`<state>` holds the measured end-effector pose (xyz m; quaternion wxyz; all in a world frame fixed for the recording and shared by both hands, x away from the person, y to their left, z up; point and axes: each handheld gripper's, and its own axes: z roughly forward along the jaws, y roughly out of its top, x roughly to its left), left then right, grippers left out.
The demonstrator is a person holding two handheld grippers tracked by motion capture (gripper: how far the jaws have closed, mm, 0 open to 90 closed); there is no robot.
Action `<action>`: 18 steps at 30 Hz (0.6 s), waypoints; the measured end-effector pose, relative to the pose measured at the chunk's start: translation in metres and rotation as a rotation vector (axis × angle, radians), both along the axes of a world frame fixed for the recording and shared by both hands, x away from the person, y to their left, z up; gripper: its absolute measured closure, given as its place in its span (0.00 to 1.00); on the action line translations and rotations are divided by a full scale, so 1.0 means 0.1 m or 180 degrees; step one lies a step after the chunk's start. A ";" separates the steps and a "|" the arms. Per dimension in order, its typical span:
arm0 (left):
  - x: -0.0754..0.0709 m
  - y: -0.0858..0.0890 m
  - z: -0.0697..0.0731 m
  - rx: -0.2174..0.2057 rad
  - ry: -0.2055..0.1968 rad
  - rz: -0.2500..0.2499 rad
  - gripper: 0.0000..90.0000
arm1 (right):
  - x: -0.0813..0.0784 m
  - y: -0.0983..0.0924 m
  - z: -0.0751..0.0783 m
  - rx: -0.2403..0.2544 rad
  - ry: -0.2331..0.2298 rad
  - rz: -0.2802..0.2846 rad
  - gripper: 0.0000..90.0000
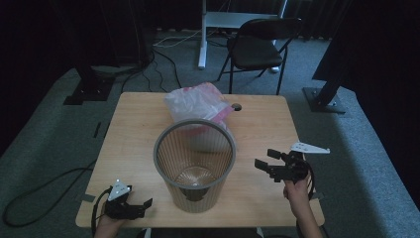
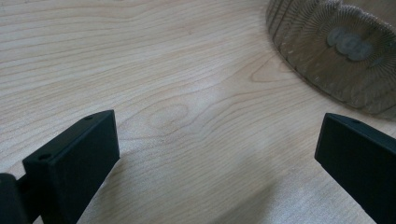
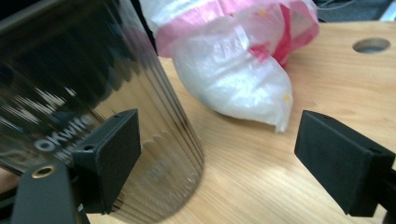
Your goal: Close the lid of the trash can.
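Currently both grippers are hovering with jaws spread wide, holding nothing, on either side of a tall translucent ribbed plastic wastebasket [image 1: 194, 163].

Nearest the person, the left gripper [image 1: 141, 204] is sitting low over the light wooden table [image 1: 133, 129], the basket just ahead of its fingertips. Opposite, the right gripper [image 1: 266, 159] is pointing at the basket's side; beyond its fingertips, a crumpled clear-and-pink plastic bag [image 3: 238, 56] is lying behind the basket.
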<state>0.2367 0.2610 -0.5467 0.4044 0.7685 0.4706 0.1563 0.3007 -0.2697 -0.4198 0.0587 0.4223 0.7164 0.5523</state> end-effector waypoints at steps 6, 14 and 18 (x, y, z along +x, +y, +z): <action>0.00 0.00 0.00 0.0002 0.0005 0.0003 0.00 | -0.03 -0.06 -0.18 -0.0018 0.0126 -0.0054 0.15; 0.00 0.00 0.00 0.0010 0.0008 -0.0002 0.00 | -0.08 -0.13 -0.33 -0.0044 0.0165 -0.0150 0.15; 0.00 0.00 0.00 0.0008 0.0007 -0.0003 0.00 | -0.12 -0.17 -0.44 -0.0058 0.0226 -0.0190 0.15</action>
